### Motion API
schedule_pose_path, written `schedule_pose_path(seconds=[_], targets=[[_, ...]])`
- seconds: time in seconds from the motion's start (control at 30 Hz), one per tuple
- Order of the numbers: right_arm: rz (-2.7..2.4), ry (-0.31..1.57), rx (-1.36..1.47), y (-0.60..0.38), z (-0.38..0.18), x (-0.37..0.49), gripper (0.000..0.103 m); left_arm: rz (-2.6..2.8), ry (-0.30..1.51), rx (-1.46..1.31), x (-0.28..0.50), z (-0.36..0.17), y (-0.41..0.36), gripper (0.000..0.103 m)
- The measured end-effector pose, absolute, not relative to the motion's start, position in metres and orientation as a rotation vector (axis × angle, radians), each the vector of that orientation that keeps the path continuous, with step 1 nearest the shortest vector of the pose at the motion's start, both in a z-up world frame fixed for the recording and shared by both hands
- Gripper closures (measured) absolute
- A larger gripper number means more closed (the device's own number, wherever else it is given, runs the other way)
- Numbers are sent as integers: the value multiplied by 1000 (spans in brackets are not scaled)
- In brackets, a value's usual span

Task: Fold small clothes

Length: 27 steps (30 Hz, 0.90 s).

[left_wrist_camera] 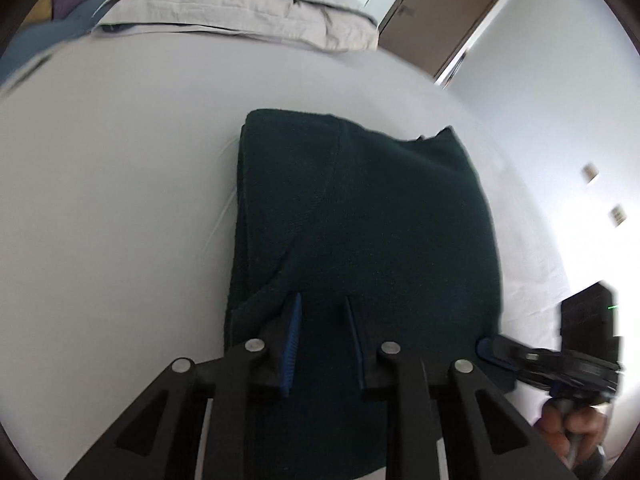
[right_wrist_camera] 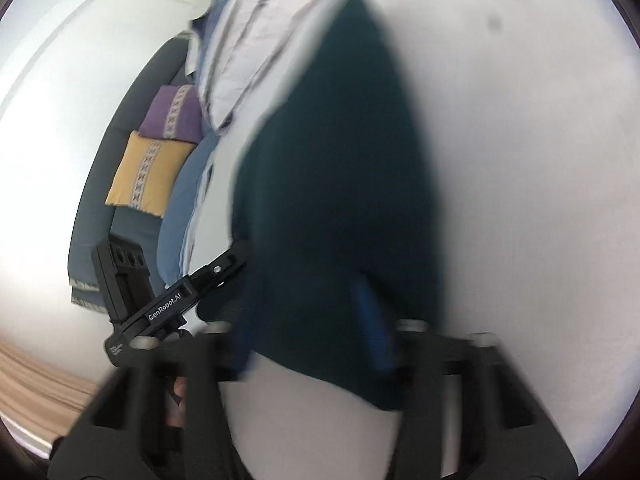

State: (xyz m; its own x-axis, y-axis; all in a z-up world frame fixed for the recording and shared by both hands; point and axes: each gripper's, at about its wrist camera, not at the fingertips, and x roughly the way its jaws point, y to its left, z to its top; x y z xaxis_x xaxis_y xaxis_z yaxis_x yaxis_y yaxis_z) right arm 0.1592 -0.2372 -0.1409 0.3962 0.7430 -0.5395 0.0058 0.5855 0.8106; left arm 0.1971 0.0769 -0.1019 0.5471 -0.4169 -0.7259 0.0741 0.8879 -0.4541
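- Far L, past the left gripper (left_wrist_camera: 322, 300): purple cushion (right_wrist_camera: 172, 114) and yellow cushion (right_wrist_camera: 146, 176), both w/ a patterned stripe, leaning on a grey sofa (right_wrist_camera: 120, 152).
- Ahead and above the left gripper: stack of folded bedding (left_wrist_camera: 240, 8), pale grey w/ blue layers on top, at the far end of the white bed (left_wrist_camera: 100, 200).
- Left gripper: black frame, blue pads (left_wrist_camera: 291, 340), fingers set a narrow gap apart, nothing pinched betw. them. It sits over the near end of the dark green garment (left_wrist_camera: 360, 216), tips just at the fabric; touching or not, can't tell.
- Garment: folded into a rough rectangle, lying flat on the bed, running straight ahead of the left gripper; a seam curves across its L half, collar-ish edge at the far R corner.
- Beyond that, upper R of the left gripper: brown door (left_wrist_camera: 444, 16) in a white wall.
- R of the left gripper, low: right gripper (left_wrist_camera: 486, 350), a blue-tipped finger at the garment's near R corner, person's hand (left_wrist_camera: 568, 420) on the handle below.
- Right wrist view is v. blurred: the garment (right_wrist_camera: 340, 200) fills the space ahead of the right gripper (right_wrist_camera: 312, 344), near edge draped betw. its fingers, one blue pad (right_wrist_camera: 376, 328) showing against the cloth. Whether it's clamped on the fabric, can't tell.
- L of the right gripper there: the left gripper's black arm, marked "GenRobot.AI".
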Motion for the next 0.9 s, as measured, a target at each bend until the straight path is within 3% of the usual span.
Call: schedule_pose_path(seconds=[0.03, 0.2, 0.27, 0.33, 0.4, 0.5, 0.57, 0.63, 0.7, 0.77, 0.9], targets=[[542, 1071, 882, -247, -146, 155, 95, -320, 944, -431, 195, -103, 81, 79], [562, 1055, 868, -247, -133, 145, 90, -400, 917, -556, 191, -113, 99, 79], [616, 1031, 880, -234, -127, 156, 81, -409, 914, -569, 190, -115, 101, 79], [662, 1009, 855, -215, -117, 156, 61, -407, 911, -564, 188, -117, 101, 79], [661, 1040, 819, -207, -120, 155, 48, -408, 912, -565, 188, -118, 101, 79], [646, 1073, 745, -205, -128, 153, 57, -417, 924, -575, 187, -117, 103, 79], [636, 1091, 740, -210, -119, 153, 56, -412, 950, -578, 189, -112, 105, 79], [620, 1047, 714, -214, -97, 161, 54, -384, 958, -571, 188, -98, 109, 73], [631, 1000, 723, -222, -78, 174, 54, -369, 885, -532, 192, -67, 106, 52], [620, 982, 739, -226, -63, 203, 54, -367, 831, -500, 203, -43, 100, 40], [613, 988, 791, -219, -58, 268, 54, -363, 820, -435, 254, -29, 76, 40]])
